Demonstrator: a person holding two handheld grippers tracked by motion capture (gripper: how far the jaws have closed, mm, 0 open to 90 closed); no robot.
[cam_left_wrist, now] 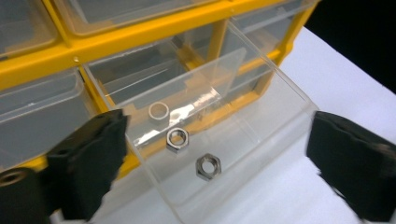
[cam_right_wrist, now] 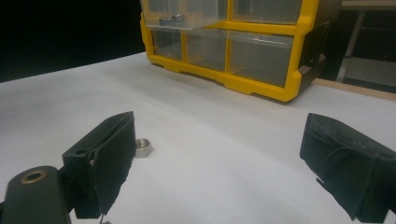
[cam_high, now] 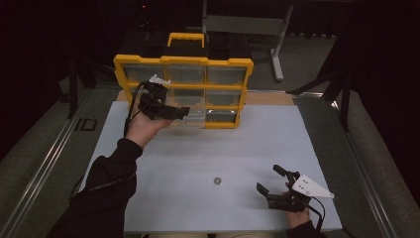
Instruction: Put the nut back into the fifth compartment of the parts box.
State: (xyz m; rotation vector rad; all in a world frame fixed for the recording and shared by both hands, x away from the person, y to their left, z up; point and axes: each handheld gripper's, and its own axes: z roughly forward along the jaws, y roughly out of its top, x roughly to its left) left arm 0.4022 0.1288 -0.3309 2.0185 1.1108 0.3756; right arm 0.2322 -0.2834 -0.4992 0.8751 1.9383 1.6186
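Dark surroundings are framing a white desk where a lone nut is lying lower centre, just left of the spread, empty right tool, while the left tool, also spread, is hovering upper left at an open drawer of the yellow organizer.
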